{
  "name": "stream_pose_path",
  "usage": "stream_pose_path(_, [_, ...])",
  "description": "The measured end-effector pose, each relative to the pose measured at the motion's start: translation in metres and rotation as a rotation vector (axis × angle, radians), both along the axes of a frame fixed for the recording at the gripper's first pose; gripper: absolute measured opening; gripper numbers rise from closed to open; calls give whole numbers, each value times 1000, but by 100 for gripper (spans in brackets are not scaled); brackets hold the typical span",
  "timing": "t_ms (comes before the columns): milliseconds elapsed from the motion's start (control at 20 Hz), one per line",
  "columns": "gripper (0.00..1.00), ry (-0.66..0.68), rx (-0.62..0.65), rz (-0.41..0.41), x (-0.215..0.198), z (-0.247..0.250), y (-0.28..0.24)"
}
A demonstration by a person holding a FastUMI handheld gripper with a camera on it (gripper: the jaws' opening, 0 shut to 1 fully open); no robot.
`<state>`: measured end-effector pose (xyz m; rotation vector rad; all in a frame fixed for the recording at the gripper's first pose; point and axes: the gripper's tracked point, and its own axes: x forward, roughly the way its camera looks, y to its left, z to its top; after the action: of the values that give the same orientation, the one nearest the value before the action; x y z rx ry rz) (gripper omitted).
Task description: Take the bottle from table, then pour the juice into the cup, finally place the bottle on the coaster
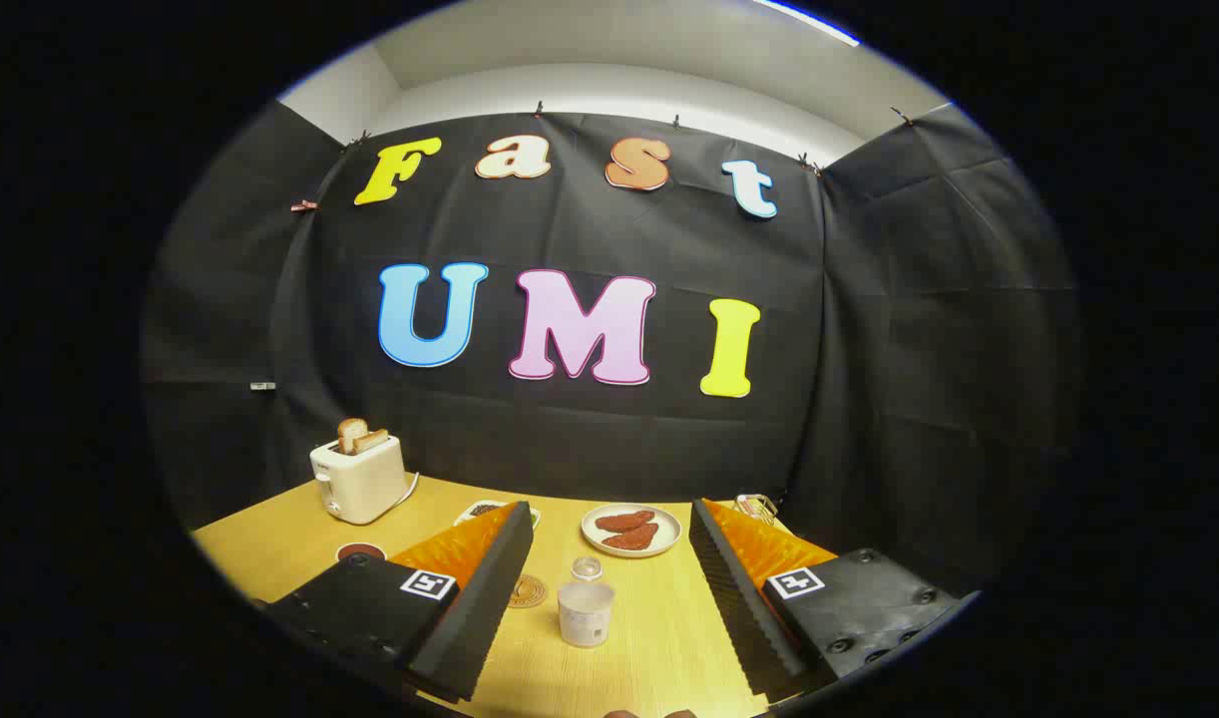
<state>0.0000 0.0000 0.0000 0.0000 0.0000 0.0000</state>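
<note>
black cloth wall [609, 439] behind a wooden table [290, 543] — white ceiling [609, 50] above.

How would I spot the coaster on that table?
Start at the cream toaster at the back of the wooden table, then come forward to the open gripper. Between its fingers stands a white cup; the coaster lies just beside it, the only flat, round, patterned disc.
</note>
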Motion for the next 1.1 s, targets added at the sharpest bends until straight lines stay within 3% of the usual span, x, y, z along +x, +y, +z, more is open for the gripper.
stream_pose_path(1100, [97, 28, -10, 87, 22, -17, 13])
